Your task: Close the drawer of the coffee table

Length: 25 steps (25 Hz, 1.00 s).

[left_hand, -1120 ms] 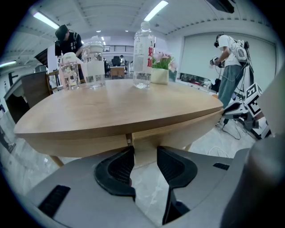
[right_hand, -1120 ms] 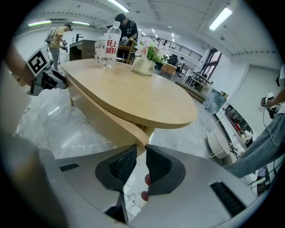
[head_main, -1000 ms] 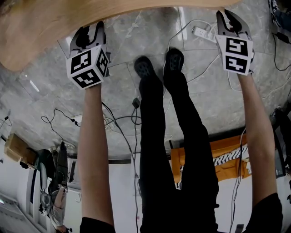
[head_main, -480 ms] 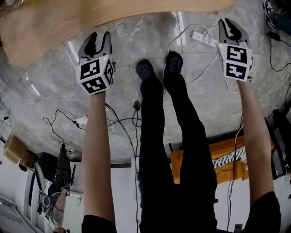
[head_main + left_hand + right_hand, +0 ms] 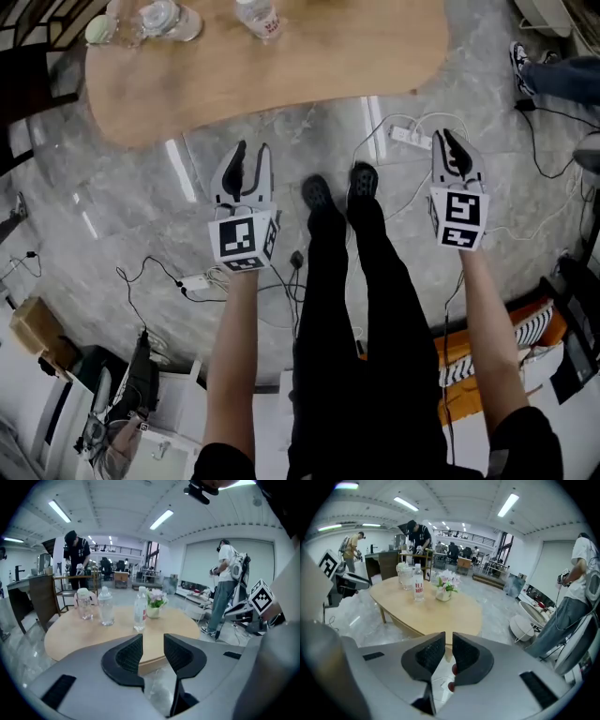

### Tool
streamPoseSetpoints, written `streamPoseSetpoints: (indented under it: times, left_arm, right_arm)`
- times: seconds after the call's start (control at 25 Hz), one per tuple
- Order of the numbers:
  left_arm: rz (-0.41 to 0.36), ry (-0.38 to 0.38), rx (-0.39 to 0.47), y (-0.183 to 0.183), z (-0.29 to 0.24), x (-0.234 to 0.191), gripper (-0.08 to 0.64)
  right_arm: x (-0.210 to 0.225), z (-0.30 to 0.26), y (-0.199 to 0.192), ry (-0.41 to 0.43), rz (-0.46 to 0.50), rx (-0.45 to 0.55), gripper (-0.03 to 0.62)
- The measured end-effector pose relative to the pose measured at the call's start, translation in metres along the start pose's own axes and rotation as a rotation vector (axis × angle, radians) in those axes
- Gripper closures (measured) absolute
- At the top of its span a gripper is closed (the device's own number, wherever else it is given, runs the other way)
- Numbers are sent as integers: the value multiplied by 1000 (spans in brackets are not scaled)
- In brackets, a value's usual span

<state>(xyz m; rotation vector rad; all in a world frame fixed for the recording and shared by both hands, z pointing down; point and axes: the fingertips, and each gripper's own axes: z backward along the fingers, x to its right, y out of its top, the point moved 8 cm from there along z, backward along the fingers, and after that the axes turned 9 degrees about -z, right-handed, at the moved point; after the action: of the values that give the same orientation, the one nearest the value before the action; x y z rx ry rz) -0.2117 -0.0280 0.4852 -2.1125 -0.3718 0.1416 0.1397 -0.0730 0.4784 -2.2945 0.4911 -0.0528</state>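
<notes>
One coffee table: pale wood, rounded top, bottles at far edge.

Head view: top frame edge cuts off the far side of the counter, the water bottle and the glass jar. Right edge crops bystander's leg. Left gripper view: fingers hide part of counter's near rim. Bottle label unreadable.

The coffee table is smooth matt pale wood, the floor glossy grey stone, the bottle clear plastic.

Bottles and flowerpot on coffee table
</notes>
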Motion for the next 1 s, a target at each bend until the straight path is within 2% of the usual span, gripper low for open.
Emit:
streamPoseSetpoints:
  times: [0.2, 0.4, 0.56, 0.64, 0.76, 1.0]
  left_arm:
    - [32, 14, 113, 70, 57, 5, 430]
    - [73, 5, 188, 140, 120, 9, 453]
    - [67, -10, 220, 186, 166, 14, 466]
    - [64, -10, 237, 204, 187, 15, 499]
    - [81, -11, 278, 226, 213, 16, 525]
    - [90, -24, 328, 245, 255, 29, 546]
  right_arm:
    - [-20, 71, 56, 40, -118, 94, 545]
    - [-33, 147, 119, 81, -131, 205, 557]
    - [-31, 205, 165, 108, -161, 308, 568]
    - [-28, 233, 182, 115, -179, 353, 574]
    - [-26, 266, 196, 132, -187, 392, 578]
    - [-35, 303, 191, 174, -184, 409, 580]
